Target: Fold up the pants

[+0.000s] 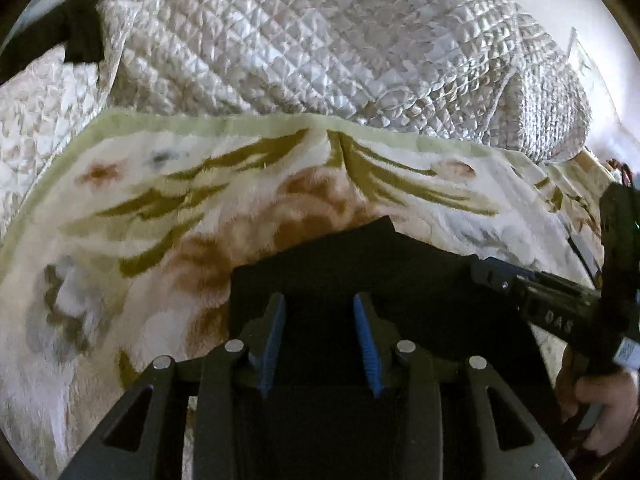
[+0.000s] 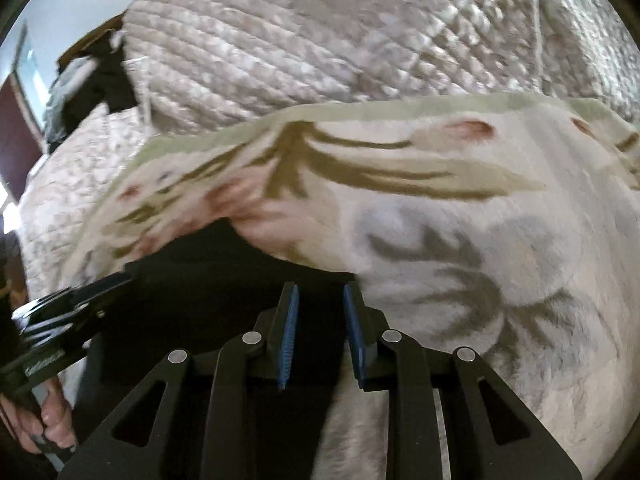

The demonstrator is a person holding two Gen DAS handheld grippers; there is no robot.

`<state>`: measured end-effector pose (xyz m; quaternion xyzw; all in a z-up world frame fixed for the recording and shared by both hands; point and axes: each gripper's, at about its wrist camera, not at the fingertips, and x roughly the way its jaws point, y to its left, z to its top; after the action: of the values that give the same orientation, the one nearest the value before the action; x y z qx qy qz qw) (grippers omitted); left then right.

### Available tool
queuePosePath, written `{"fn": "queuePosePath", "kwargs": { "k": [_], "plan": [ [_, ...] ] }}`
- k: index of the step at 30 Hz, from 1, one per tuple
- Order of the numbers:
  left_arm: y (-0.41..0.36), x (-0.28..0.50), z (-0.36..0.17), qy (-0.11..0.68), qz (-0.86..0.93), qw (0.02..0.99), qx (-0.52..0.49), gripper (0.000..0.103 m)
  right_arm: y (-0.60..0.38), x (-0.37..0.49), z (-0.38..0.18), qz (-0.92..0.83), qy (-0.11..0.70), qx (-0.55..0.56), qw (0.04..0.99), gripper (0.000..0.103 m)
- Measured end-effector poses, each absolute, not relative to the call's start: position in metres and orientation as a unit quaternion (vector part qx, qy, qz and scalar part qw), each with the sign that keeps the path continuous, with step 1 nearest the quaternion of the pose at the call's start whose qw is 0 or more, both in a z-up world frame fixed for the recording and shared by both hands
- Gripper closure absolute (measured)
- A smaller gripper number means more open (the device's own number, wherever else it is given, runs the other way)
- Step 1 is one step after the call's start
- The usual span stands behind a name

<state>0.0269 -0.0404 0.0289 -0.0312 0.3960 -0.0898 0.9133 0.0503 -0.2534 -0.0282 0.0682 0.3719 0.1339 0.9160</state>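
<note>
The black pants (image 1: 344,264) lie flat on a floral blanket (image 1: 180,208), a squared dark slab close in front of me. My left gripper (image 1: 320,300) is open just above the pants, with its blue pads (image 1: 276,328) apart and nothing between them. My right gripper (image 1: 486,270) reaches in over the pants' right edge. In the right wrist view the pants (image 2: 200,280) fill the lower left. My right gripper (image 2: 320,292) is open over their right edge, where the cloth meets the blanket (image 2: 460,240). My left gripper (image 2: 76,304) comes in at the far left.
A quilted white bedspread (image 1: 300,40) is heaped behind the blanket; it also shows in the right wrist view (image 2: 320,40). A dark garment (image 1: 80,28) lies at the back left. A hand (image 1: 604,404) grips the right tool's handle.
</note>
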Motion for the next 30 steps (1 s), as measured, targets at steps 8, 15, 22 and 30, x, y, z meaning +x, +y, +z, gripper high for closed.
{"fn": "queuePosePath", "kwargs": {
  "k": [8,15,22,30],
  "plan": [
    [-0.036,0.023,0.029,0.382,-0.089,0.919,-0.046,0.061,-0.263,0.039,-0.023,0.137,0.364,0.09,0.917,0.079],
    [-0.035,-0.007,0.043,0.381,-0.079,0.92,-0.042,0.061,-0.255,-0.017,0.001,0.163,0.33,0.061,0.928,0.077],
    [-0.037,-0.05,0.044,0.378,-0.083,0.922,-0.025,0.061,-0.241,-0.073,-0.007,0.176,0.319,0.036,0.931,0.077],
    [-0.03,-0.073,0.027,0.384,-0.068,0.92,-0.021,0.06,-0.224,-0.099,-0.031,0.188,0.318,-0.01,0.929,0.077]
  ]
}}
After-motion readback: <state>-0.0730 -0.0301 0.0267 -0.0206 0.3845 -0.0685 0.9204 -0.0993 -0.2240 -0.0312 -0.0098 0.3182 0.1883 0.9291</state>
